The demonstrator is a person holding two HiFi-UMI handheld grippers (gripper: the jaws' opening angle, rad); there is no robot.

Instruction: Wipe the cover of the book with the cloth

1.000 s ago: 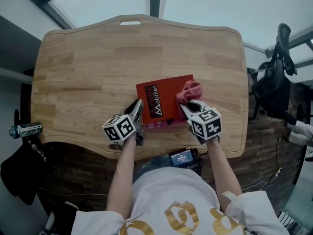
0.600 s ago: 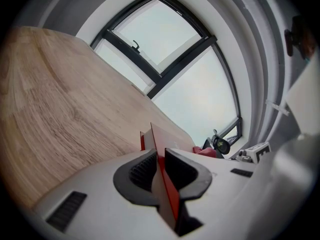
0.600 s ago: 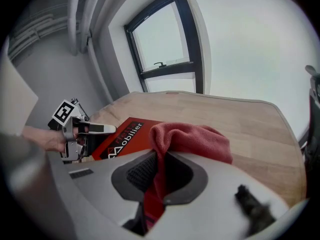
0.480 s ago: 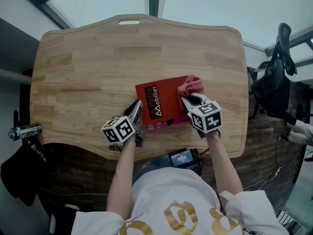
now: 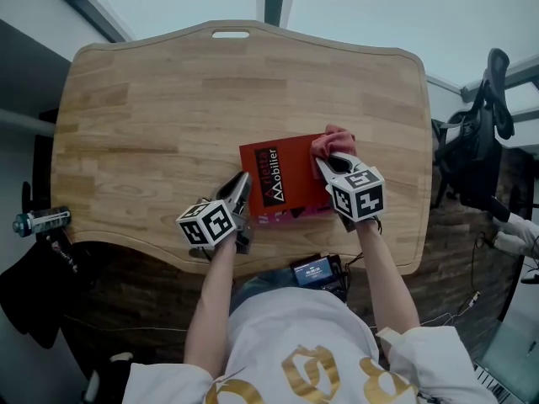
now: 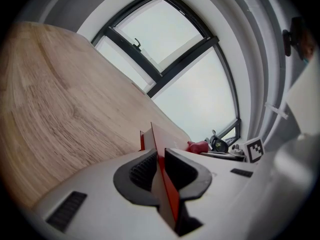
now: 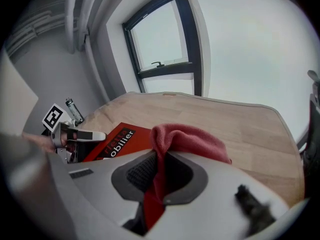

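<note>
Right tongs [image 5: 331, 162] slid cloth [image 5: 333, 140] toward book's [image 5: 282, 175] far right corner.

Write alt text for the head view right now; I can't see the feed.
Seen from above, the right gripper holds a pink-red cloth at the far right corner of a red book lying on a wooden table. The left gripper clamps the book's near left edge.

Illumination: diffuse daylight from windows [image 5: 354, 7] at 12 o'clock; panes overexposed. Table [image 5: 168, 99] evenly lit, with soft shadows only. Head view is dim toward 6 o'clock. Both gripper views show strong fisheye curvature, dark vignetted edges and soft foreground.
</note>
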